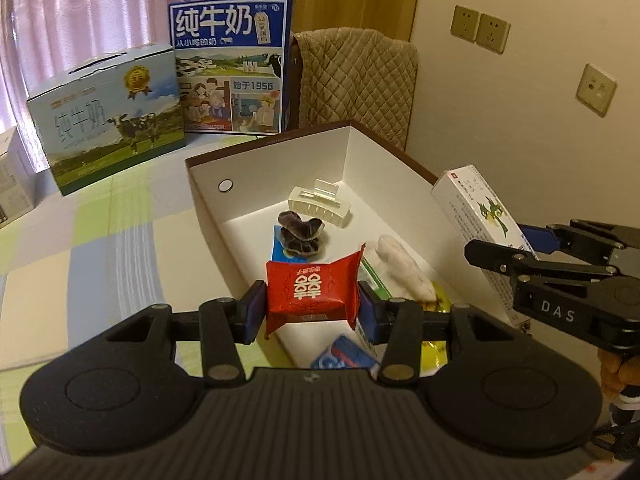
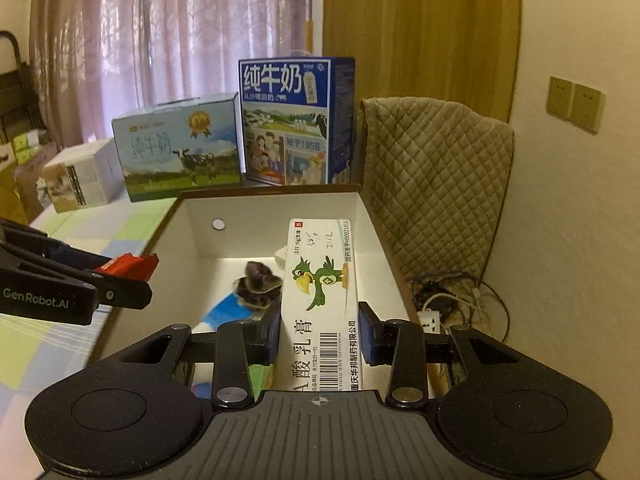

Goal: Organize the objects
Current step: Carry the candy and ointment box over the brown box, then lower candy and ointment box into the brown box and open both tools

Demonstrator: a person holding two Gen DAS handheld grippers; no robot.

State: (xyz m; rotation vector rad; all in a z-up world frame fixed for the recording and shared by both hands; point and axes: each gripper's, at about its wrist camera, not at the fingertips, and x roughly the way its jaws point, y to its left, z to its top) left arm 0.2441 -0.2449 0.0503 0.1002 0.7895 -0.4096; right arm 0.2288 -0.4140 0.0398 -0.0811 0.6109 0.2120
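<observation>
Two milk cartons, a pale landscape-printed one [image 1: 108, 116] and a taller blue one [image 1: 232, 66], stood at the back of the bench with its checked green cloth [image 1: 100, 240]. Nearer lay an open white cardboard box with a brown rim [image 1: 276, 156], holding a cream hair claw [image 1: 318, 202] and a dark velvet scrunchie [image 1: 301, 234]. Over it, the right tongs [image 2: 319, 330] gripped a long white ointment box printed with a green parrot [image 2: 320, 300], and the left tongs [image 1: 312, 304] clenched a small red wrapped packet [image 1: 314, 290].

Red packet [image 1: 312, 292] with white characters, white carton [image 2: 320, 308] with green parrot, green-checked tablecloth [image 1: 100, 220].
</observation>
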